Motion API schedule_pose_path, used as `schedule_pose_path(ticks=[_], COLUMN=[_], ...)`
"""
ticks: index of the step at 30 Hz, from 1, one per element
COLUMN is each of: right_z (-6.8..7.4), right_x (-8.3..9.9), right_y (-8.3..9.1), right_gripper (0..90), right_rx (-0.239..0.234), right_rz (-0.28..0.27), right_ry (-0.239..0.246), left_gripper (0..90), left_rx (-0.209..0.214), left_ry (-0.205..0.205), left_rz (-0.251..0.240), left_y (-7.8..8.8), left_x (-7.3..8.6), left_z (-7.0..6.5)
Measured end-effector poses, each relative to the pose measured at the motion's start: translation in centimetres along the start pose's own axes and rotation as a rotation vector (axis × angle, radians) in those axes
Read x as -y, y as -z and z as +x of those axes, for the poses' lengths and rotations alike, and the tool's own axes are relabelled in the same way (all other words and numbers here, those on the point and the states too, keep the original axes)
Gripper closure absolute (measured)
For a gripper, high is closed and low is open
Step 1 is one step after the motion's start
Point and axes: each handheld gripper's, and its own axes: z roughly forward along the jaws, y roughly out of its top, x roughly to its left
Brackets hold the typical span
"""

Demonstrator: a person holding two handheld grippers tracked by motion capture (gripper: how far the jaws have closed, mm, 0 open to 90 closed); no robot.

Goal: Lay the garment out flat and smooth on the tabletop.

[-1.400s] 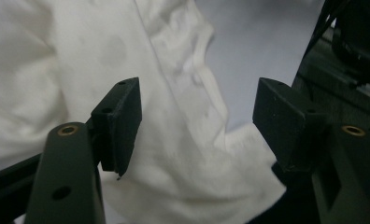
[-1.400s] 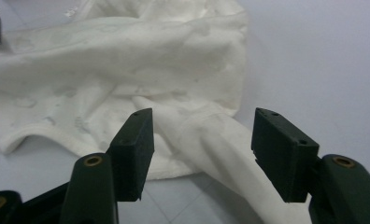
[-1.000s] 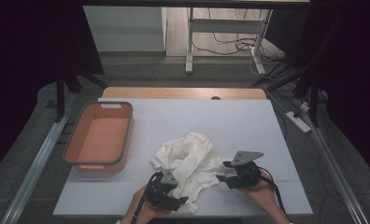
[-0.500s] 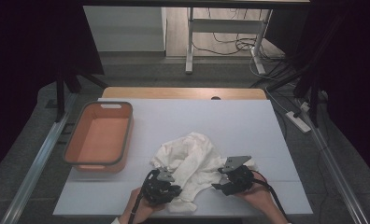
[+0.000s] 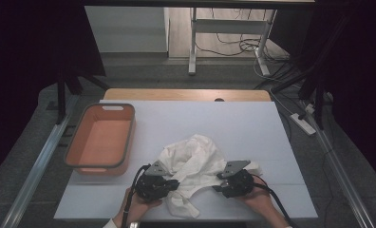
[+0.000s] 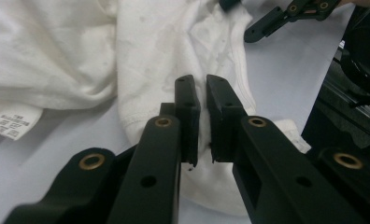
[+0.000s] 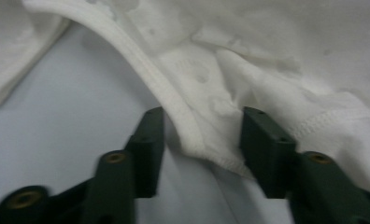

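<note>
Desk (image 5: 252, 128) carried the crumpled white garment (image 5: 193, 164) at its near middle, orange tub (image 5: 100, 140) well apart to the left. My left claw (image 5: 173, 184) sat at the garment's near-left edge, jaws having just been closing, pinched tight on a fold of hem; the cloth between the pads was barely visible in the left claw view. My right claw (image 5: 217, 183) had just been narrowing, jaws astride the ribbed edge (image 7: 174, 100), pads not pressing. Label (image 6: 10, 123) print was unreadable.
</note>
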Motion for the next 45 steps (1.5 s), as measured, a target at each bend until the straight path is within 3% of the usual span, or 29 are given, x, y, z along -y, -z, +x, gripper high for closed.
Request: schedule_pose_path(ticks=[4,7,8,10,12,13,15,18,23,24,32,36,40,45], right_z=[0.0,0.1,0.1,0.2,0.2,0.2,0.2,0.6,1.3,1.6,2.5,3.5,3.5,1.9], right_x=[-0.2,-0.2,-0.2,-0.3,-0.4,-0.8,-1.1,-2.1,-3.0,-3.4,-4.7,-6.1,-6.4,-6.3], right_y=[0.0,0.1,0.2,0.7,1.8,3.1,3.7,5.8,7.5,8.5,11.9,14.4,14.8,13.3], right_gripper=[78.9,84.4,84.9,85.3,85.4,85.4,85.4,85.4,85.4,85.4,85.5,85.4,85.4,85.3], right_rx=[0.019,0.048,0.058,0.035,0.013,0.008,0.011,0.033,0.055,0.071,0.112,0.140,0.155,0.169], right_rz=[0.005,0.015,0.020,0.015,-0.025,-0.084,-0.114,-0.190,-0.242,-0.273,-0.379,-0.452,-0.461,-0.448], right_ry=[0.007,0.015,0.017,0.018,0.008,-0.004,-0.006,-0.002,0.022,0.029,0.045,0.079,0.083,0.029], left_gripper=[82.8,82.8,82.8,82.8,82.8,82.8,82.8,82.7,82.7,82.7,82.7,82.6,82.6,82.4], left_rx=[-0.003,-0.008,-0.009,-0.010,-0.010,-0.010,-0.013,-0.019,-0.021,-0.020,-0.014,-0.005,-0.016,-0.040], left_ry=[0.005,0.008,0.008,0.010,0.012,0.015,0.014,0.008,0.008,0.005,-0.009,-0.029,-0.043,-0.024], left_rz=[-0.010,-0.020,-0.024,-0.034,-0.051,-0.063,-0.082,-0.108,-0.156,-0.177,-0.268,-0.335,-0.377,-0.350], left_y=[0.3,0.5,0.6,0.9,1.3,1.5,1.8,2.2,3.3,4.0,6.5,8.4,9.6,8.4], left_x=[0.0,-0.1,-0.1,-0.2,-0.3,-0.4,-0.6,-0.8,-1.4,-1.7,-2.8,-3.5,-4.2,-4.6], left_z=[0.1,0.2,0.3,0.4,0.6,0.6,0.7,0.6,0.7,0.8,0.5,-0.1,-0.4,0.5])
